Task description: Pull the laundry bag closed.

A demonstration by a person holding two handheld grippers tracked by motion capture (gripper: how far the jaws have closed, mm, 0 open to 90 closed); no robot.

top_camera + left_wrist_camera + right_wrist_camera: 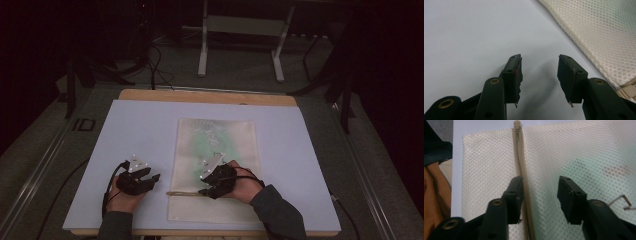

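High view: a cream mesh bag [216,167] is laid flat on the pale board [140,130], with something green seen faintly through its far half. A zipper [185,193] is run across the bag near its near edge. The right gripper [212,189] is held over the bag, directly at the zipper line, towards its middle. The left gripper [150,179] is placed on the board just beside the bag's left edge, not touching it.

Left gripper view: the jaws of the left gripper [539,75] are spread apart with nothing between them. Bare board [474,37] is seen beneath; the mesh bag [599,32] lies to one side, clear of the jaws.

Right gripper view: the jaws of the right gripper [540,197] are also parted and empty. The zipper [522,177] is seen closed along its visible length, passing just beside one jaw, its end stop at the bag's edge. A thin metal piece, possibly the pull [624,202], is seen beyond the other jaw.

Progress is judged as early: the zipper is approached but not yet gripped, and the bag is not yet secured by the left gripper.
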